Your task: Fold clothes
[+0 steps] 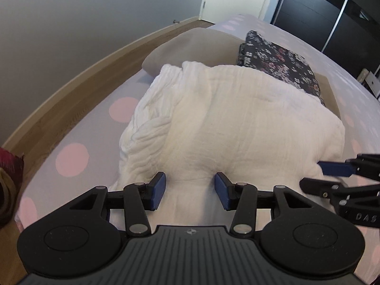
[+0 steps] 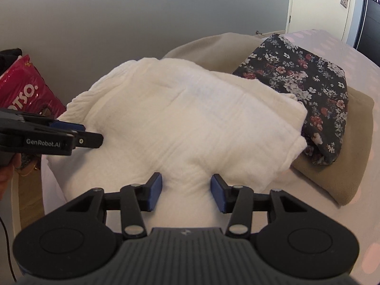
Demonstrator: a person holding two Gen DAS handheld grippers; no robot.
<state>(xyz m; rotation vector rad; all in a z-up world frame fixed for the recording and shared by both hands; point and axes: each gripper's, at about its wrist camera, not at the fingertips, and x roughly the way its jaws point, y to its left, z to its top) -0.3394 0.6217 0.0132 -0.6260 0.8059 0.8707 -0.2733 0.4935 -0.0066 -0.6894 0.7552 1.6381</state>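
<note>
A folded white crinkled garment [image 1: 225,118] lies on the bed, also in the right wrist view [image 2: 190,123]. My left gripper [image 1: 190,186] stands partly open at its near edge, with a ridge of white cloth bunched between the pads [image 1: 158,190]. My right gripper [image 2: 186,187] stands the same way at the near edge further right, white cloth rising between its pads [image 2: 217,191]. Each gripper shows in the other's view: the right one [image 1: 337,171] and the left one [image 2: 78,135].
A folded dark floral garment [image 2: 304,90] and a folded beige one [image 2: 351,142] lie behind the white one. The bed sheet [image 1: 71,156] is pale with pink dots. A red bag [image 2: 26,87] stands at the left. A wooden bed frame [image 1: 59,99] runs along the left.
</note>
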